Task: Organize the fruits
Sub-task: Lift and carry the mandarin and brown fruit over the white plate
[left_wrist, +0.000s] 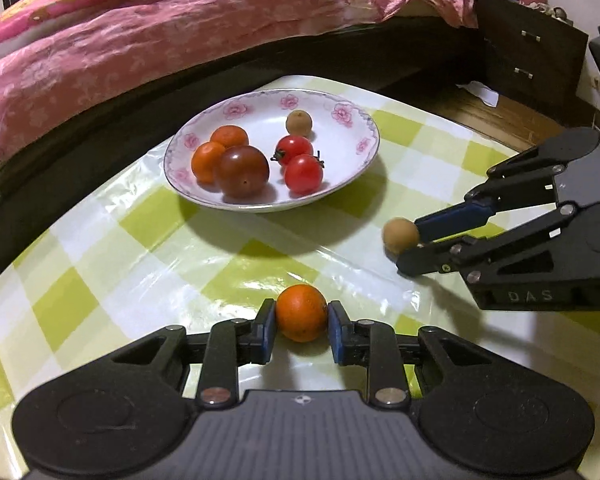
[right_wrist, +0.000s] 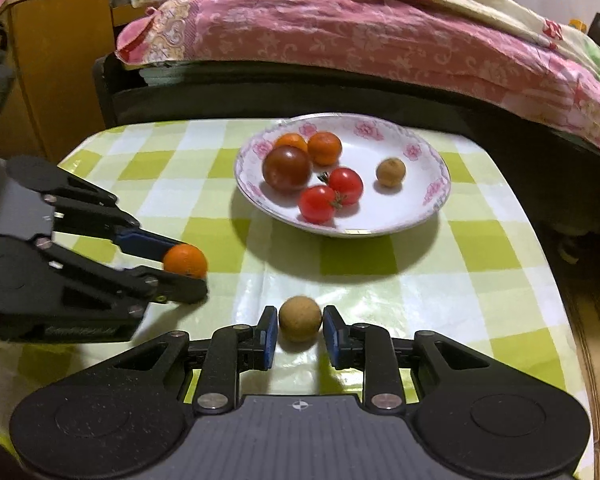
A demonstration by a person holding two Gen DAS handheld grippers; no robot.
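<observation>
My left gripper (left_wrist: 301,306) is shut on a small orange (left_wrist: 301,312) low over the green-checked tablecloth (left_wrist: 140,264). In the right wrist view, that left gripper (right_wrist: 192,270) comes in from the left with the orange (right_wrist: 185,261) at its tips. My right gripper (right_wrist: 299,320) is shut on a small brown round fruit (right_wrist: 300,319). From the left wrist, the right gripper (left_wrist: 406,246) shows at the right with the brown fruit (left_wrist: 400,235). Beyond both stands a white flowered plate (left_wrist: 260,118) (right_wrist: 432,194) with two oranges, a dark tomato, two red cherry tomatoes and another brown fruit.
A bed with a pink quilt (left_wrist: 140,48) runs close behind the table's far edge. A dark drawer unit (left_wrist: 532,60) stands at the back right, and a wooden cabinet (right_wrist: 52,60) at the left of the right wrist view. The table edge curves off on both sides.
</observation>
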